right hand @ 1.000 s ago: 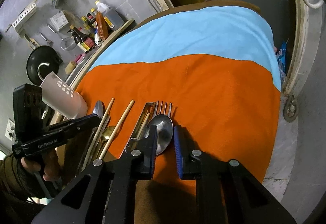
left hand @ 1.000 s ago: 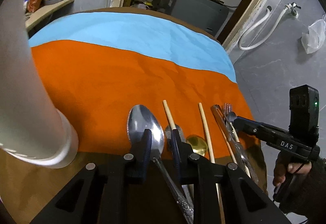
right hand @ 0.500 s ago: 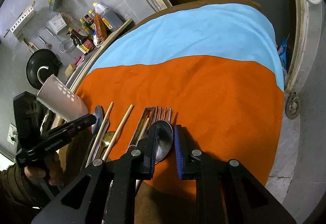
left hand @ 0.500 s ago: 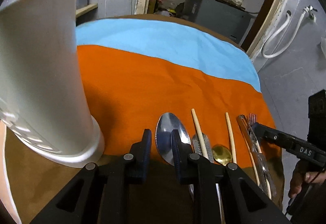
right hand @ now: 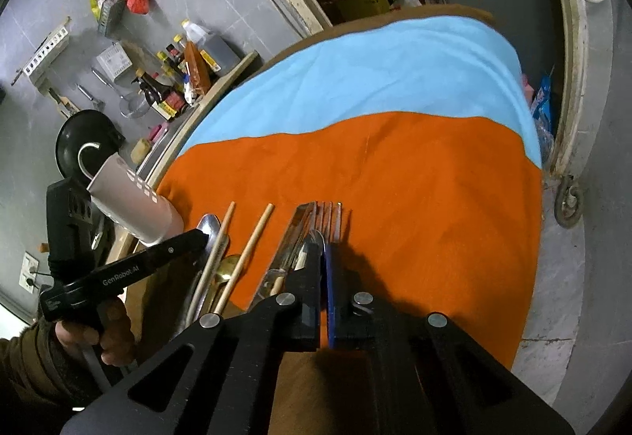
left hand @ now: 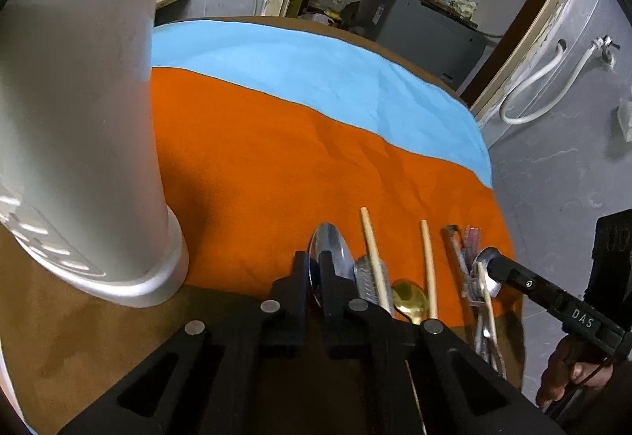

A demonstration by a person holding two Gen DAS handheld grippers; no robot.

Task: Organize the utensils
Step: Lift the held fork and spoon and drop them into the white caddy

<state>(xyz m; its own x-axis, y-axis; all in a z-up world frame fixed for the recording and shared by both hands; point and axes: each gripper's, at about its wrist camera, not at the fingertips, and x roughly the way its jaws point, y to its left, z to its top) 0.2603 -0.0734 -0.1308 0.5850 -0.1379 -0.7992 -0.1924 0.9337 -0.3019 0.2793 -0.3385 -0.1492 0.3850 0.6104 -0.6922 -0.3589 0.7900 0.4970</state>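
Both tongs are clamped on spoons — left tongs (left hand: 314,269) on the large spoon (left hand: 330,249), right tongs (right hand: 323,257) on another spoon (right hand: 316,239) — thin bowls could slip out.

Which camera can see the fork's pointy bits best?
The right wrist view. There the fork lies straight ahead on the orange cloth, and its prongs stand out clearly, one by one. In the left wrist view the fork sits far off to the side, small and blurry beside the knife.
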